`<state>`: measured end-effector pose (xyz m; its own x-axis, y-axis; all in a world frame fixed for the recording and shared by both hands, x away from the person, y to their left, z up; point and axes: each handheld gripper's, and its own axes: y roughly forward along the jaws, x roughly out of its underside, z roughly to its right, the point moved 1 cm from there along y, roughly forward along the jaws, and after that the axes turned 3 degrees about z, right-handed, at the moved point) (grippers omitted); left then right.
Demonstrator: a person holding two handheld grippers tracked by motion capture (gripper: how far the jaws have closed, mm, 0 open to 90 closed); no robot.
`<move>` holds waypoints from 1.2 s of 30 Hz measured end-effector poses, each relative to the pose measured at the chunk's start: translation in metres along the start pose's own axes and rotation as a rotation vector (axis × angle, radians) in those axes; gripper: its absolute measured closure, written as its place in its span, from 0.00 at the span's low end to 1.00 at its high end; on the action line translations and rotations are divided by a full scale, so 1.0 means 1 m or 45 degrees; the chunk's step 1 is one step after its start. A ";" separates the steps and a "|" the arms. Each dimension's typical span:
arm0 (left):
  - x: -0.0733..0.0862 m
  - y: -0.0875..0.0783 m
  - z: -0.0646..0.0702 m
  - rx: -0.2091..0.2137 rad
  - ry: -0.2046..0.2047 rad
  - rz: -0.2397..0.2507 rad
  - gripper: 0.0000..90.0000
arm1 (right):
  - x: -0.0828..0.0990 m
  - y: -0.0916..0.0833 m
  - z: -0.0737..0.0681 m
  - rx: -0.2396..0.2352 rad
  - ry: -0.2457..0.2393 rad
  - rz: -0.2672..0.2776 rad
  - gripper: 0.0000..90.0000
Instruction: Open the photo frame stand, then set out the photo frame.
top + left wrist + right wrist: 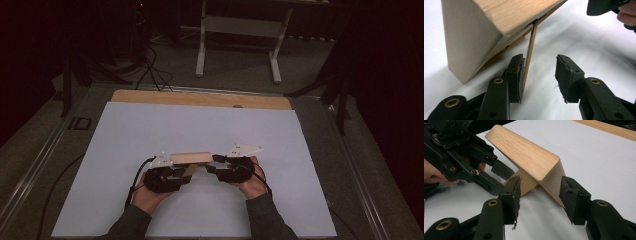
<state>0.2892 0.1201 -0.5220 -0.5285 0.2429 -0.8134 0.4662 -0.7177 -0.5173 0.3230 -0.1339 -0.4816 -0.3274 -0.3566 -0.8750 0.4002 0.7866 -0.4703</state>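
Observation:
A light wooden wedge block (190,158) stands on the white sheet between my two grippers. In the left gripper view the block (474,32) rises at the upper left, and a thin wooden flap (530,47) hangs from its underside. My left gripper (539,60) is open; the flap leans on its left pad (520,75) and the right pad stands well apart. My right gripper (540,181) is open around the block's (529,155) near end, its right pad (571,195) close beside the end face. The left gripper (496,175) reaches under the block from the far side.
The white sheet (200,125) covers most of the wooden tabletop (200,98), with free room on all sides of the block. Beyond the table stand a white table frame (240,30) and cables (150,70) on the floor. A person's hands (150,195) hold both grippers.

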 end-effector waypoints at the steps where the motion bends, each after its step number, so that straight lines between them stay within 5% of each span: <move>1: 0.000 0.000 0.000 -0.002 0.003 0.001 0.64 | 0.000 0.000 0.000 0.000 0.000 0.000 0.56; 36: -0.001 -0.021 0.003 -0.039 0.028 0.053 0.63 | 0.002 -0.005 0.006 0.015 0.001 0.000 0.56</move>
<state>0.2774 0.1330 -0.5097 -0.4926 0.2279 -0.8399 0.5091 -0.7073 -0.4905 0.3249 -0.1417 -0.4816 -0.3280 -0.3565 -0.8748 0.4104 0.7803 -0.4719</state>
